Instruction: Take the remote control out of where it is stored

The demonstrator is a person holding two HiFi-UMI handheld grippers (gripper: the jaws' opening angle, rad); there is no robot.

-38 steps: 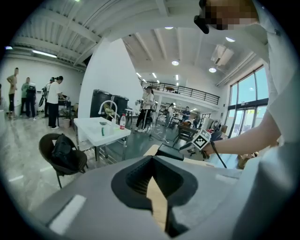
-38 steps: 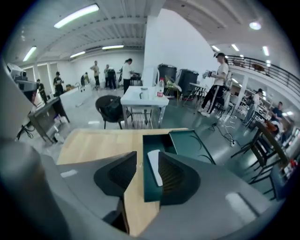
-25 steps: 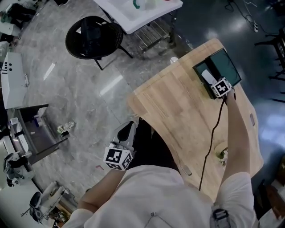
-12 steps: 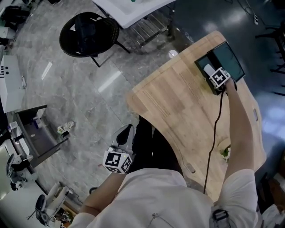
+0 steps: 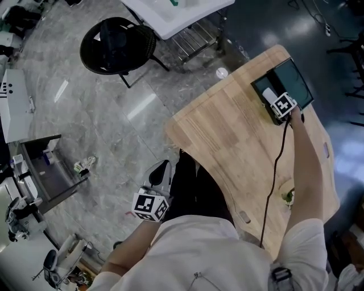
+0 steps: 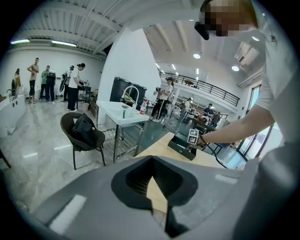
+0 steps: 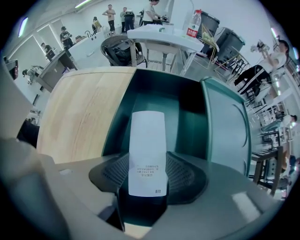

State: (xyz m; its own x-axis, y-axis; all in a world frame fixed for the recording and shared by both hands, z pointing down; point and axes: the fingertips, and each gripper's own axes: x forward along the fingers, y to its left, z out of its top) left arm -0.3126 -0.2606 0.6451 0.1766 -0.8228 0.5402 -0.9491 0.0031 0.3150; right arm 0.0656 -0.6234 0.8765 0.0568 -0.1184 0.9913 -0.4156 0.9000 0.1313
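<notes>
A white remote control (image 7: 147, 150) lies lengthwise in an open dark green box (image 7: 187, 122), and my right gripper (image 7: 146, 183) is shut on its near end. The head view shows the box (image 5: 296, 79) at the far right corner of the wooden table (image 5: 227, 142). There the right gripper (image 5: 277, 103) reaches in at the remote control (image 5: 268, 94). My left gripper (image 5: 161, 170) hangs low beside the person's body, over the floor near the table's left edge. Its jaws (image 6: 157, 206) are shut with nothing held.
A black cable (image 5: 273, 170) runs from the right gripper back along the arm over the table. A small object (image 5: 288, 197) lies near the table's near right edge. On the floor beyond stand a black chair (image 5: 116, 45) and a white table (image 5: 170, 14). Several people stand far off.
The right gripper stays at the box, shut on the remote control. The left gripper has hardly moved. Only the head view shifts slightly.
</notes>
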